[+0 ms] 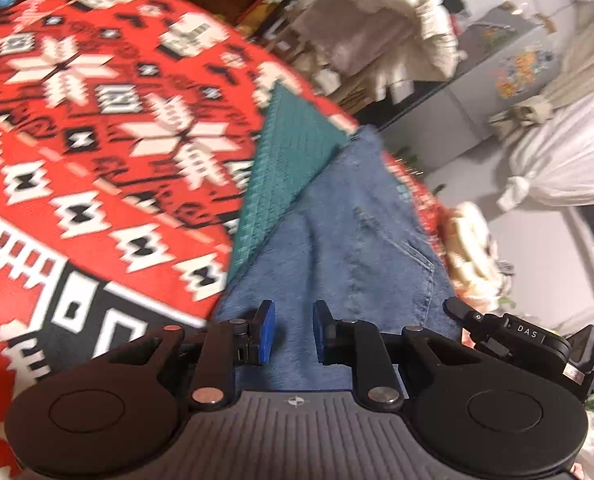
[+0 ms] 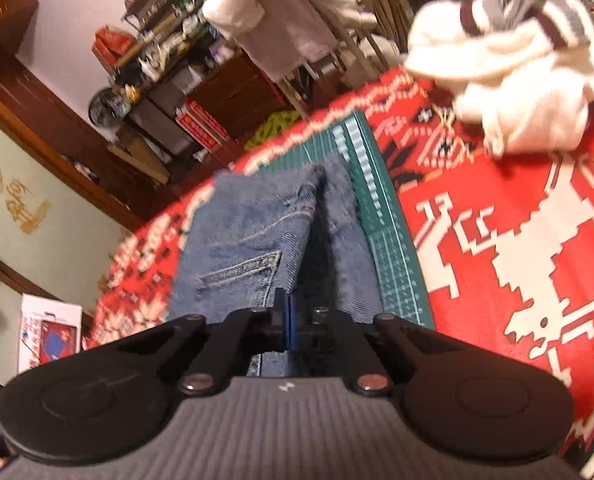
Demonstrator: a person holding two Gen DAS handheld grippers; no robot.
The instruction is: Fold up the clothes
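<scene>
Blue jeans [image 1: 337, 240] lie over a green cutting mat [image 1: 285, 152] on a red patterned cloth [image 1: 97, 120]. My left gripper [image 1: 294, 332] hovers open above the near end of the jeans, and its blue pads [image 1: 266, 332] hold nothing. In the right wrist view the jeans [image 2: 237, 240] show a back pocket and a raised fold running toward me. My right gripper [image 2: 288, 320] is shut on the near edge of the denim, which hangs down below the fingers. The green mat [image 2: 385, 240] runs along the right side of the jeans.
A pile of white and grey clothes [image 2: 517, 80] lies on the red cloth [image 2: 517, 260] to the far right. A drying rack with pale towels [image 2: 289, 20], cluttered shelves [image 2: 157, 60] and a white box [image 2: 49, 336] stand beyond the table. A black part marked DAS [image 1: 513, 332] sits right of my left gripper.
</scene>
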